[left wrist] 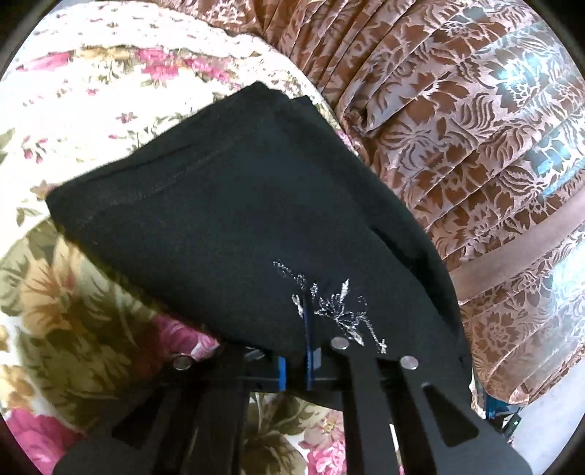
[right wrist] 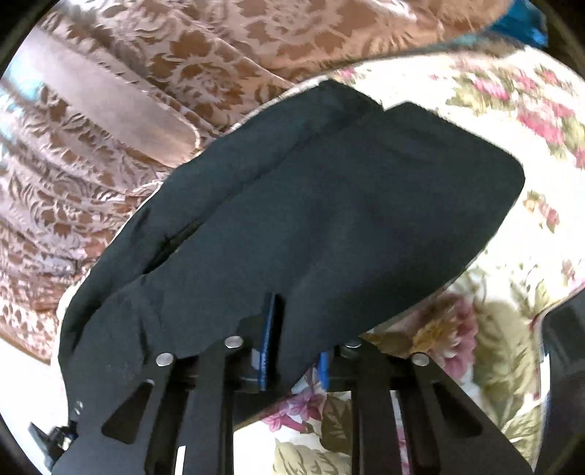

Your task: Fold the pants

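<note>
The black pants are folded into a thick stack and held above a floral bedspread. A silver embroidered motif shows near my left gripper, which is shut on the near edge of the pants; its blue pads are mostly covered by cloth. In the right wrist view the same pants spread forward, with a lower layer sticking out on the left. My right gripper is shut on their near edge, with one blue pad showing.
A brown and pink patterned curtain hangs beyond the bed edge, also in the right wrist view. The floral bedspread lies under and around the pants. Something blue sits at the far top right.
</note>
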{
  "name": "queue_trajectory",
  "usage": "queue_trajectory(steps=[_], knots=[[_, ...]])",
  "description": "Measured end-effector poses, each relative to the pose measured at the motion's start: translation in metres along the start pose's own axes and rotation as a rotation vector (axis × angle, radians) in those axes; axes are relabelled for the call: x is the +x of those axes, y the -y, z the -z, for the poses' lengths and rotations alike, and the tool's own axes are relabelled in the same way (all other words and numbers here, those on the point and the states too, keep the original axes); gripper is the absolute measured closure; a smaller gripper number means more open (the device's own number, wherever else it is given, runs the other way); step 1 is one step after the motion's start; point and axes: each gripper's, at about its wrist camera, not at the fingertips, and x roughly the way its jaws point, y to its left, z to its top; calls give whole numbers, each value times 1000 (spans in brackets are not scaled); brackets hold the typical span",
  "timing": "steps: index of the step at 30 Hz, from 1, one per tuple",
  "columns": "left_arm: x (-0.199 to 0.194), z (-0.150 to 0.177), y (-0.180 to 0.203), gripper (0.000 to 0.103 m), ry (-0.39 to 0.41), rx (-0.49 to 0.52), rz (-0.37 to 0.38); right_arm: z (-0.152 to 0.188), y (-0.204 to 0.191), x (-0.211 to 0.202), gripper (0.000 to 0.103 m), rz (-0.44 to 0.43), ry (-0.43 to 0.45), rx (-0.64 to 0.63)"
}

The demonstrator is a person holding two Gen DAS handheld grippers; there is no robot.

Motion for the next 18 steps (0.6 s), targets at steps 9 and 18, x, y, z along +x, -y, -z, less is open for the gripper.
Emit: queue_trajectory(steps=[9, 18], knots=[[-51, -5, 4, 97, 33, 18, 43, 5, -34, -61, 87, 32, 101, -223], [-102, 15, -24, 97, 44, 27, 40, 45, -34, -109, 87, 42, 95, -331]])
